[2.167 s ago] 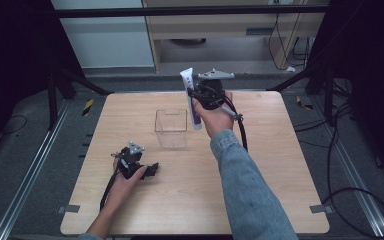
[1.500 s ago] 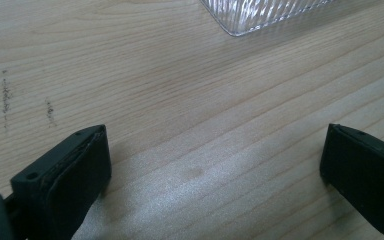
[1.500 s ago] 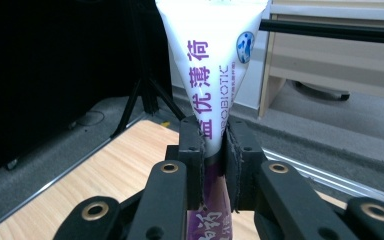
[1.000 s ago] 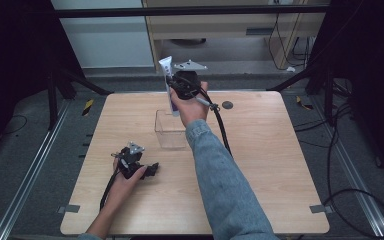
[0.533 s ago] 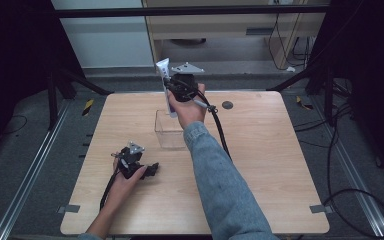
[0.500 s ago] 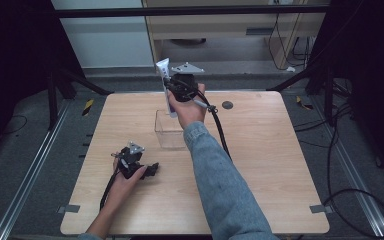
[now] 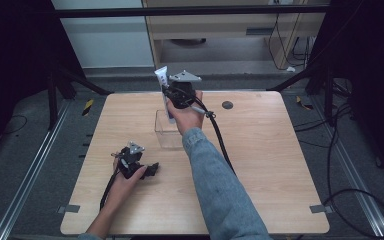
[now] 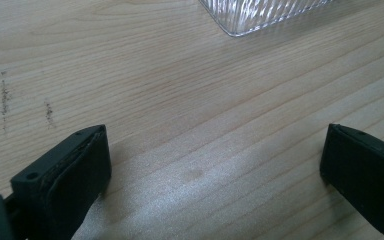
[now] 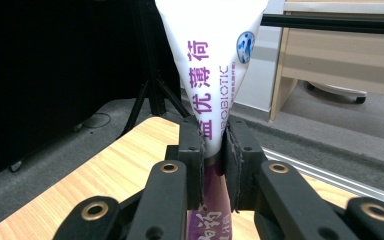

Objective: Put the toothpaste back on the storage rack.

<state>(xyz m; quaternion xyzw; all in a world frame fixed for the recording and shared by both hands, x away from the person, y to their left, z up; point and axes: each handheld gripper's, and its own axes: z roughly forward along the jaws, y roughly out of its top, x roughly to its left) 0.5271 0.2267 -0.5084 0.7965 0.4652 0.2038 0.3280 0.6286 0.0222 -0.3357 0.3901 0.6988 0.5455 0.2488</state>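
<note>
The right hand-held gripper (image 7: 172, 95) is held up over the far side of the worktop (image 7: 260, 165), its jaws pinching a white and purple tube (image 9: 211, 65) that stands upright, crimped end up. The tube's lower end hangs above a clear plastic box (image 7: 167, 131). The left hand-held gripper (image 7: 152, 170) lies on the near left of the worktop, jaws spread with bare wood between them

The toothpaste tube (image 9: 215, 75) runs off the top edge, its lower end hidden.
</note>
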